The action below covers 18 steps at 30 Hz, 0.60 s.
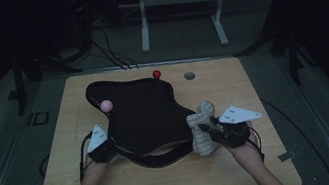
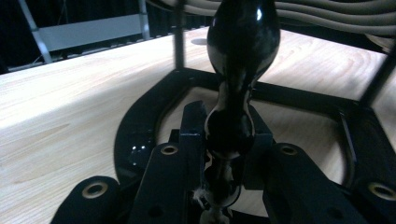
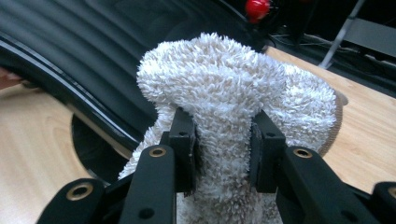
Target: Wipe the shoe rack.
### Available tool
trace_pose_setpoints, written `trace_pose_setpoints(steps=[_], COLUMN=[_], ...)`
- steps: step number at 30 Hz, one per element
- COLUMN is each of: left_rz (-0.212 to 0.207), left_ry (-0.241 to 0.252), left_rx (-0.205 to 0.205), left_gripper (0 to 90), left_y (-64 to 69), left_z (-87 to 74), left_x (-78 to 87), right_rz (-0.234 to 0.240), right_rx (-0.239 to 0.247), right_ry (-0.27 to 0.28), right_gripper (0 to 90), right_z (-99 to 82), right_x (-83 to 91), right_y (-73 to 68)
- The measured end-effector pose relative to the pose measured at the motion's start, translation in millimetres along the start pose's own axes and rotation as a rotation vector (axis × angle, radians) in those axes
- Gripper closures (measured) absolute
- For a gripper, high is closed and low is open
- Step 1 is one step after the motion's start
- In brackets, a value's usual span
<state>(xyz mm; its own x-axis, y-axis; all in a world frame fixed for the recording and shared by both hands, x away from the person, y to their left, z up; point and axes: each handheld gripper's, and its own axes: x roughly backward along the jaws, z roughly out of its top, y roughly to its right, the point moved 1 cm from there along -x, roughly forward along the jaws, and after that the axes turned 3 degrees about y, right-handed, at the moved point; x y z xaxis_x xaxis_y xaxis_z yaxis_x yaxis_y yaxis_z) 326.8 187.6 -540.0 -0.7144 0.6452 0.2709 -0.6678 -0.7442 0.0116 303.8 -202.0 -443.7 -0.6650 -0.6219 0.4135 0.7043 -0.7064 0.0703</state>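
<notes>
Right gripper view: the right gripper (image 3: pixel 223 151) pinches a bunched fold of the soft, light towel (image 3: pixel 233 93) between its jaws, beside the black rack (image 1: pixel 141 116); the left gripper (image 2: pixel 226 144) clamps the rack's slick, rigid rail (image 2: pixel 233 121).

Dim room, grey floor (image 1: pixel 184 43)

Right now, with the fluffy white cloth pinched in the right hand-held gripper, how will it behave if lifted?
The cloth is probably floppy: it bulges and folds above the jaws. It likely weighs little, being looped pile. It seems unlikely to slip, since the pads bite deep into it.
</notes>
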Motion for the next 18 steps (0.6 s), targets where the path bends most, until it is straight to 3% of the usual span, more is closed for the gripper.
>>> trace_pose_setpoints(steps=[7,10,16,18], left_rz=[-0.056,-0.081,-0.174,-0.175], left_ry=[0.000,0.002,0.021,0.022], left_rx=[-0.021,-0.024,-0.026,-0.027], left_gripper=[75.6,75.6,75.2,75.0], left_y=[7.2,10.8,15.2,15.8], left_z=[-0.6,-0.5,-2.0,-2.1], left_x=[2.9,2.2,1.1,1.2], right_rz=[-0.001,0.000,-0.017,-0.017], right_rx=[0.018,0.005,-0.001,-0.001], right_ry=[-0.009,-0.007,-0.019,-0.022], right_gripper=[68.1,68.2,68.4,68.4], right_z=[4.8,5.5,8.4,8.9], right_x=[-10.7,-14.1,-20.2,-20.9], right_y=[19.3,27.0,39.5,41.1])
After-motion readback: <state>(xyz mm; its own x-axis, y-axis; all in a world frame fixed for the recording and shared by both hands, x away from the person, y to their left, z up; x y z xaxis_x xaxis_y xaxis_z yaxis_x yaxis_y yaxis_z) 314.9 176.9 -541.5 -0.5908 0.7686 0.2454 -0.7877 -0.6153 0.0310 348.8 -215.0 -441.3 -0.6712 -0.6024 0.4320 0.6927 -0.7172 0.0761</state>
